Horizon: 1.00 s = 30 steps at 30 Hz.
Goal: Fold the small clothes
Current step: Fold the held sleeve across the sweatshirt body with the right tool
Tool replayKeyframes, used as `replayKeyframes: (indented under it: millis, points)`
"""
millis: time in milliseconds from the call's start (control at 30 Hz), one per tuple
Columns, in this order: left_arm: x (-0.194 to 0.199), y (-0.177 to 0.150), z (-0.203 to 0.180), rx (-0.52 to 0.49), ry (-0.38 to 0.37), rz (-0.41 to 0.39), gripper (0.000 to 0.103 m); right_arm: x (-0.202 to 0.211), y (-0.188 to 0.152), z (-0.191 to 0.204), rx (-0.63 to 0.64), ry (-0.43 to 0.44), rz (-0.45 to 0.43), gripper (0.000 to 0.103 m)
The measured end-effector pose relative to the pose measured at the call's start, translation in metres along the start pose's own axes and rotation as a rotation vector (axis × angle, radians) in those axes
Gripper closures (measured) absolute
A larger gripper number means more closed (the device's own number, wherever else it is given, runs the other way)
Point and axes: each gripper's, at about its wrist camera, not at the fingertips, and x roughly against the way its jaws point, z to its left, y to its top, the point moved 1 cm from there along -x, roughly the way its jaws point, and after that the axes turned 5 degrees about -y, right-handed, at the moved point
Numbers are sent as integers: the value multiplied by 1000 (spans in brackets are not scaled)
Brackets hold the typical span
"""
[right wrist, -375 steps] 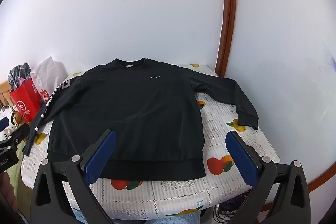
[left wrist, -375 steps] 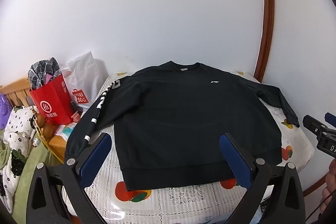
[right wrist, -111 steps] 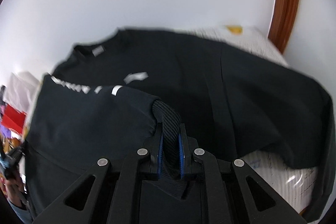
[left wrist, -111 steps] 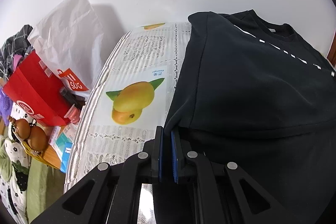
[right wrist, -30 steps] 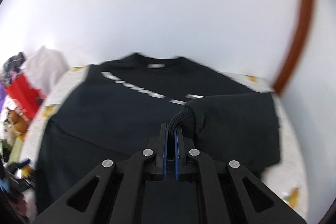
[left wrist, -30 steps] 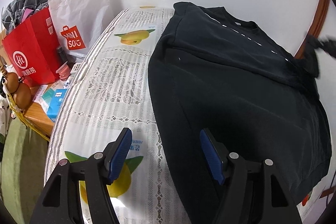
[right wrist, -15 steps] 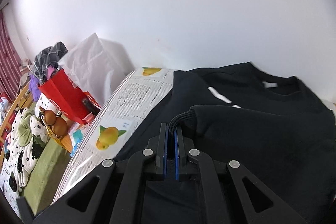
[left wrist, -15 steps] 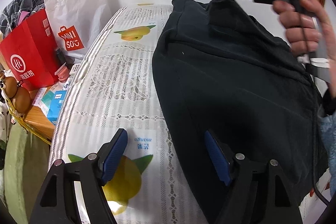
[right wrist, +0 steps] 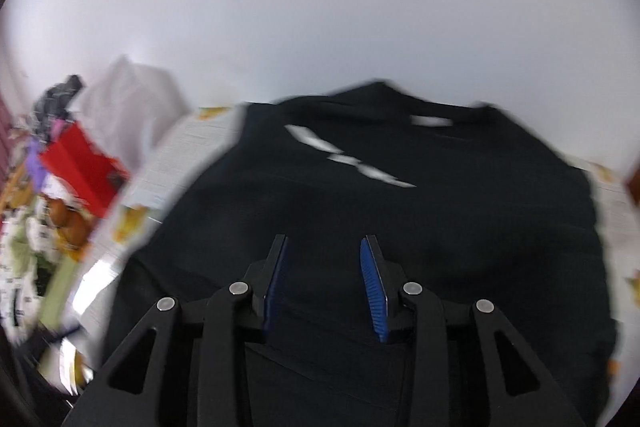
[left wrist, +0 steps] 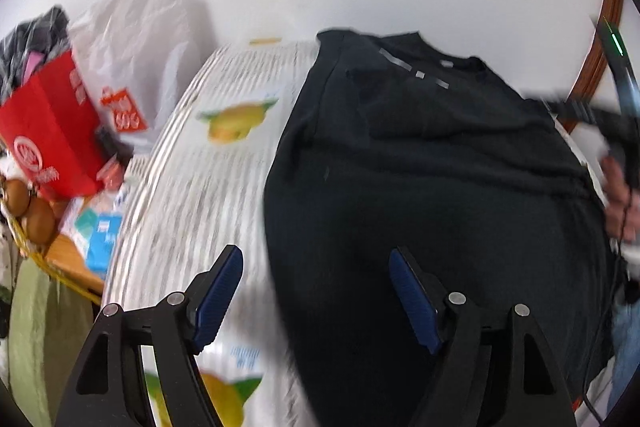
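Observation:
A black sweatshirt [left wrist: 432, 195] lies on the fruit-print tablecloth [left wrist: 192, 187] with both sleeves folded in over its body; it also fills the right wrist view [right wrist: 400, 227]. The white-striped sleeve [left wrist: 416, 73] crosses the chest near the collar. My left gripper [left wrist: 316, 295] is open and empty above the sweatshirt's lower left edge. My right gripper [right wrist: 324, 287] is open and empty above the middle of the sweatshirt. In the left wrist view the right gripper's body and the hand holding it show blurred at the right edge.
A red shopping bag [left wrist: 52, 123] and a white plastic bag [left wrist: 132, 51] stand left of the table against the white wall. A blue box [left wrist: 102, 235] and brown round things [left wrist: 24, 203] lie lower left. A brown door frame [left wrist: 600, 55] is at the right.
My right gripper has let go of the right sleeve, opened, and pulled back to the right. The sleeve now lies across the chest. My left gripper stays open and has shifted slightly.

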Motion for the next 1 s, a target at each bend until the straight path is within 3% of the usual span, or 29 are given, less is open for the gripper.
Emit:
replayKeyframes:
  millis: [67,233,300,400,567,900,933,1000]
  points:
    - [1,14,-8,-9,8,-25,29,10,-20,-40,-19,-91,0,67]
    - [-7,46,-25,-8,17,-62,29,23,-62,-126,-117,-209,52,68]
    - [-14,57,-31,-18,33,-74,29,22,-78,-152,-143,-237,83,82]
    - [-26,70,-37,-23,46,-76,29,15,-92,-174,-164,-252,111,88]
    - [-56,82,-41,-10,29,-54,32,-1,-102,-190,-194,-225,118,88]
    - [-112,93,-42,38,-29,27,51,-14,-107,-185,-166,-247,124,88]
    - [-114,92,-44,38,-41,25,61,-14,-108,-185,-161,-252,122,88]
    - [-116,92,-49,43,-61,28,71,-15,-109,-183,-159,-260,116,88]
